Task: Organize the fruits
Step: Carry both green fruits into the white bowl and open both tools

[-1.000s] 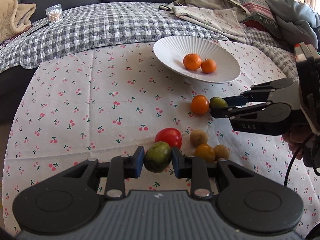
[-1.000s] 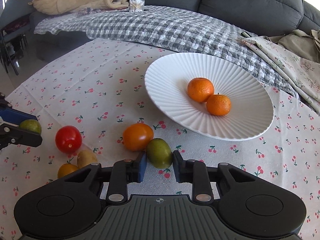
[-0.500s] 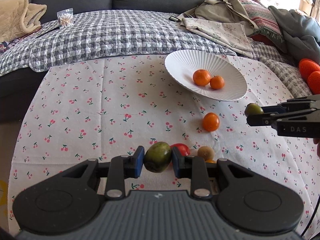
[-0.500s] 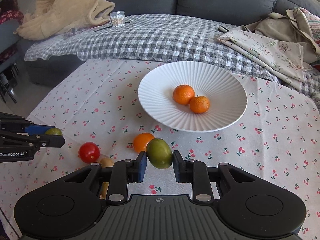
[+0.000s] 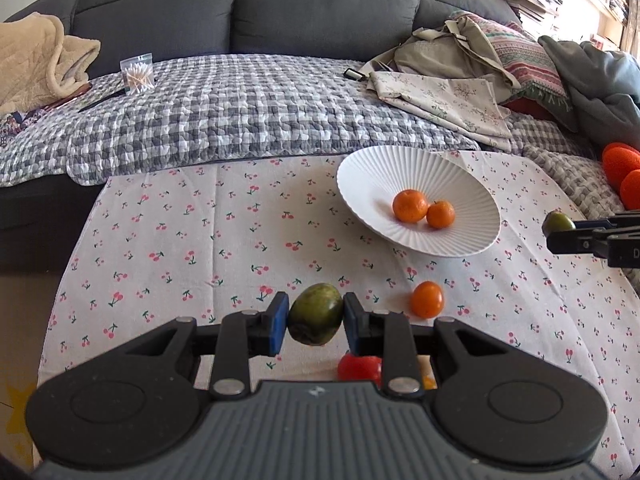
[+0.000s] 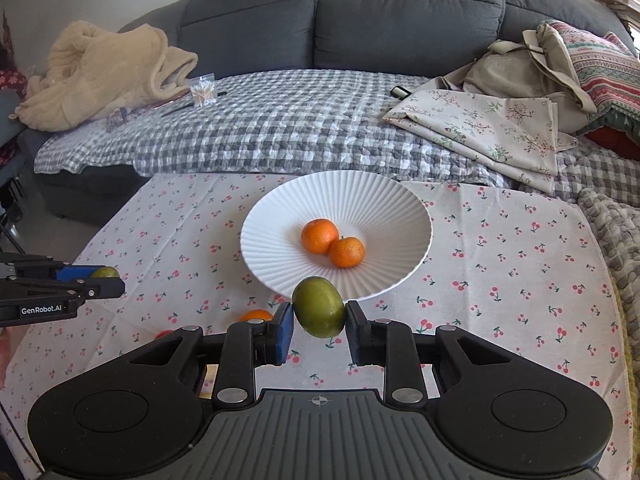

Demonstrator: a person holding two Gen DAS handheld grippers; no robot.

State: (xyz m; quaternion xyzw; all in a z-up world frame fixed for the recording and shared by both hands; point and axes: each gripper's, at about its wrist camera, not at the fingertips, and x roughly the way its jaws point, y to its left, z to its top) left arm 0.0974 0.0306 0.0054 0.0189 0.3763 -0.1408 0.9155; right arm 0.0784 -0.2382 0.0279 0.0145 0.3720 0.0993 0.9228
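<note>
Now | left gripper (image 5: 315, 317) clamps green fruit (image 5: 316, 314) | right gripper (image 6: 319, 316) likely likewise

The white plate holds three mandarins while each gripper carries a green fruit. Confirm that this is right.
Not quite: the white plate holds two mandarins, not three, as the right wrist view shows. The rest stands: the left gripper and the right gripper each carry a green fruit.

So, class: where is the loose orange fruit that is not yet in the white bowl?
In the left wrist view the loose orange fruit lies on the cherry-print tablecloth, just right of the left gripper and in front of the white bowl.
</note>
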